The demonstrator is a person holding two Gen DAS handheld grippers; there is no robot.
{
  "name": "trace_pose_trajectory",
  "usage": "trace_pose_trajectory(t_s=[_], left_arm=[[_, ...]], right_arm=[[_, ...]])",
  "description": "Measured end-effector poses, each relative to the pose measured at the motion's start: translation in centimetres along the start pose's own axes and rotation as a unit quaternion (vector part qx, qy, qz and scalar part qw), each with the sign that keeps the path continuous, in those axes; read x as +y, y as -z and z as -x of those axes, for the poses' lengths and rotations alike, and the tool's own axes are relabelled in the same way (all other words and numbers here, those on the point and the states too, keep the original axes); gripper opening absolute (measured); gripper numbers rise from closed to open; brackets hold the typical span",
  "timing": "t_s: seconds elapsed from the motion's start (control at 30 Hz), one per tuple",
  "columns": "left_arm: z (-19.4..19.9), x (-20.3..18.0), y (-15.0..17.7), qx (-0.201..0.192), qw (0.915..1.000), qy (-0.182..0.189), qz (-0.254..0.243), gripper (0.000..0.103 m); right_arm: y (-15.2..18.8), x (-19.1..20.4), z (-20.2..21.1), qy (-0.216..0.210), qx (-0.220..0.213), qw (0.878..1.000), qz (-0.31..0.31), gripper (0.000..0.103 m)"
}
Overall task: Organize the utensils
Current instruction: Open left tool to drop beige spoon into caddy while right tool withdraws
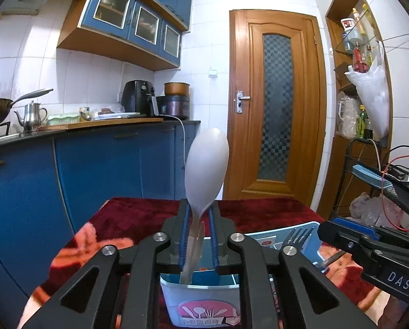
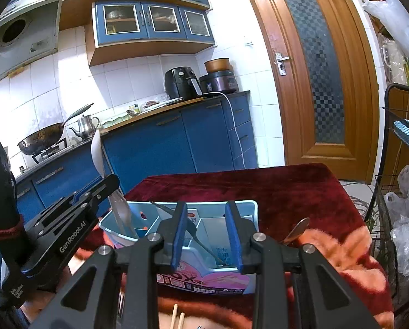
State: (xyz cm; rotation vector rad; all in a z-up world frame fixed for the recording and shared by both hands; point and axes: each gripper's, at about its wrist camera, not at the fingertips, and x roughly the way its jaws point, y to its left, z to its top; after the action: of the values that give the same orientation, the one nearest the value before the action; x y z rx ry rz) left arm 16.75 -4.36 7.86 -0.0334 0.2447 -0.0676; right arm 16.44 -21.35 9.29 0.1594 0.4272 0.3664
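My left gripper [image 1: 199, 213] is shut on a white plastic spoon [image 1: 206, 170], bowl up, its handle reaching down into the left compartment of a light blue utensil box [image 1: 201, 298]. In the right wrist view the same spoon [image 2: 96, 150] stands in the box [image 2: 248, 205] under the left gripper [image 2: 105, 186]. My right gripper [image 2: 205, 219] is open and empty just above the box's near side. A metal fork [image 2: 201, 238] leans in a middle compartment; it also shows in the left wrist view [image 1: 297, 237].
The box sits on a table covered by a dark red and orange blanket [image 2: 286, 186]. A metal spoon [image 2: 297, 230] lies on the blanket right of the box. Wooden chopsticks [image 2: 177, 315] lie at the near edge. A wire rack [image 2: 388, 219] stands at the right.
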Motion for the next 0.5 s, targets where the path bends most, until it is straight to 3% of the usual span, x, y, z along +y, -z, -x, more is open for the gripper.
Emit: trace_pose_trajectory(t_s=[0.1, 0.5], left_arm=[[0.0, 0.2, -0.2, 0.009, 0.9999, 0.001, 0.006, 0.043], [0.9, 1.5, -0.9, 0.059, 0.9971, 0.014, 0.047, 0.043]], right_arm=[[0.0, 0.0, 0.0, 0.0, 0.001, 1.0, 0.001, 0.032], [0.2, 0.2, 0.0, 0.0, 0.002, 1.0, 0.003, 0.033]])
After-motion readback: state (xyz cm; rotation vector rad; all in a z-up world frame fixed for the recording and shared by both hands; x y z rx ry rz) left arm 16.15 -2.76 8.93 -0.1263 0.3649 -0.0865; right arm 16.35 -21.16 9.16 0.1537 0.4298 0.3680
